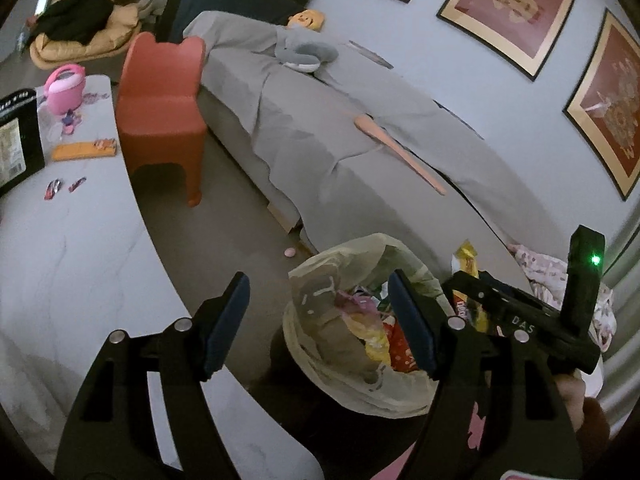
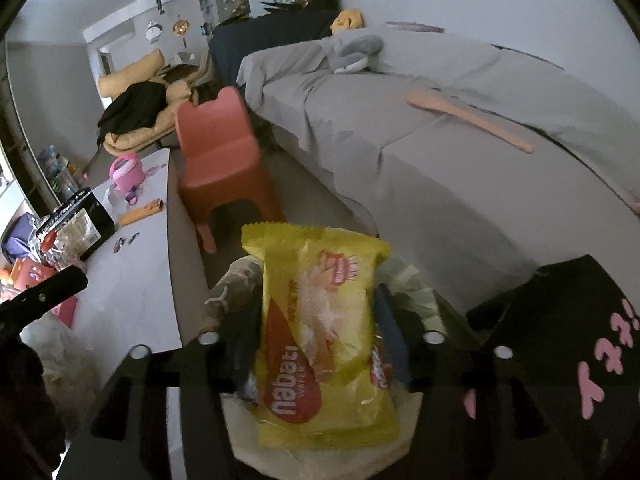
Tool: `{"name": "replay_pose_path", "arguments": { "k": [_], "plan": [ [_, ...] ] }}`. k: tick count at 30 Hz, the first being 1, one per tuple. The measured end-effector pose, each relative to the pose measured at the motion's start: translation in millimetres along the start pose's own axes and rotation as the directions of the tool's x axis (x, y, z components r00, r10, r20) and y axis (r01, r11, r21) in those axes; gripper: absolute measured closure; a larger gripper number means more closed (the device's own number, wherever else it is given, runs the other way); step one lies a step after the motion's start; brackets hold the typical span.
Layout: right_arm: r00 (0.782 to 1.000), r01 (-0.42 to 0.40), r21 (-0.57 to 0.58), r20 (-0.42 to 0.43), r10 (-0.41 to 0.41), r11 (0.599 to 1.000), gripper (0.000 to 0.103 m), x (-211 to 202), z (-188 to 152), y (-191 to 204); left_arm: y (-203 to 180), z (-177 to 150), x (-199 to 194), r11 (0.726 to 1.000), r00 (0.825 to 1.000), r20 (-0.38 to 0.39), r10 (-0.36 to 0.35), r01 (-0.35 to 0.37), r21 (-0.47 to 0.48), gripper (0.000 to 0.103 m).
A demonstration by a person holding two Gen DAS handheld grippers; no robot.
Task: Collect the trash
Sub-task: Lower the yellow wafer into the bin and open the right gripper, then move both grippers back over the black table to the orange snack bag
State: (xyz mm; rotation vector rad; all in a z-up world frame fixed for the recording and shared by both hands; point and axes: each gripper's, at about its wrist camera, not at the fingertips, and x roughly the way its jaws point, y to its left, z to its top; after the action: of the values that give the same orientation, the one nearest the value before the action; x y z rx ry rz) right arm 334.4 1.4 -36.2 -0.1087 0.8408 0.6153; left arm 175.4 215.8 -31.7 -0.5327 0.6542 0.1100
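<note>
A bin lined with a pale bag stands on the floor between the white table and the sofa, with several coloured wrappers inside. My left gripper hangs open and empty just above its left rim. My right gripper comes in from the right over the bin. A yellow wafer wrapper stands upright between its fingers above the bag. The jaws stand wide and the blue pad looks clear of the wrapper's edge. Small wrappers and an orange packet lie on the table.
The white marble table runs along the left, bearing a black box and a pink toy. A red child's chair stands beyond the bin. A grey covered sofa fills the right. A pink disc lies on the floor.
</note>
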Motion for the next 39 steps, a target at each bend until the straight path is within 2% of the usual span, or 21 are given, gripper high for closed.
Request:
{"name": "replay_pose_path", "arguments": {
  "k": [1,6,12,14,17,19,21,23,25,28,31,34,36,39],
  "plan": [
    [1.000,-0.004,0.001,-0.004,0.004,1.000,0.041,2,0,1,1,0,2,1.000,1.000,-0.006,0.000,0.000,-0.004,0.035],
    [1.000,0.006,-0.019,0.005,-0.006,1.000,0.037,-6,-3,0,4,-7,8,1.000,0.999,-0.033,-0.007,0.007,-0.019,0.035],
    [0.995,0.093,-0.015,0.038,-0.092,0.996,0.035,-39,-17,-17,-10,-10,9,1.000,0.999,-0.046,-0.026,0.027,0.008,0.035],
    [0.986,0.154,0.002,0.058,-0.154,0.988,0.034,-57,-27,-29,-18,-12,11,0.999,0.998,-0.053,-0.037,0.038,0.026,0.035],
    [0.979,0.184,0.053,0.077,-0.188,0.982,0.031,-88,-48,-51,-36,-17,17,0.996,0.995,-0.077,-0.060,0.064,0.061,0.035],
    [0.980,0.176,0.085,0.082,-0.183,0.981,0.025,-106,-63,-63,-52,-24,21,0.991,0.992,-0.099,-0.083,0.093,0.092,0.035],
    [0.986,0.137,0.117,0.080,-0.147,0.984,0.025,-126,-85,-78,-67,-32,26,0.986,0.987,-0.125,-0.103,0.119,0.121,0.035],
    [0.983,0.155,0.131,0.076,-0.166,0.979,0.025,-144,-106,-87,-88,-44,34,0.976,0.977,-0.168,-0.127,0.154,0.152,0.035],
    [0.972,0.220,0.112,0.062,-0.228,0.969,0.025,-160,-125,-94,-109,-56,40,0.964,0.966,-0.209,-0.150,0.190,0.186,0.035],
    [0.940,0.332,0.091,0.048,-0.338,0.939,0.025,-190,-156,-103,-138,-73,45,0.943,0.949,-0.257,-0.183,0.243,0.228,0.035],
    [0.911,0.409,0.139,0.000,-0.412,0.902,0.025,-219,-189,-124,-168,-91,50,0.915,0.927,-0.309,-0.215,0.302,0.269,0.035],
    [0.887,0.462,0.195,-0.088,-0.454,0.865,0.025,-235,-224,-147,-196,-110,51,0.879,0.902,-0.359,-0.240,0.358,0.313,0.035],
    [0.864,0.503,0.231,-0.142,-0.483,0.833,0.025,-241,-251,-164,-218,-126,48,0.844,0.877,-0.405,-0.259,0.410,0.347,0.035],
    [0.859,0.512,0.290,-0.157,-0.487,0.809,0.025,-253,-274,-176,-247,-150,40,0.779,0.837,-0.464,-0.289,0.488,0.394,0.035]
  ]
}}
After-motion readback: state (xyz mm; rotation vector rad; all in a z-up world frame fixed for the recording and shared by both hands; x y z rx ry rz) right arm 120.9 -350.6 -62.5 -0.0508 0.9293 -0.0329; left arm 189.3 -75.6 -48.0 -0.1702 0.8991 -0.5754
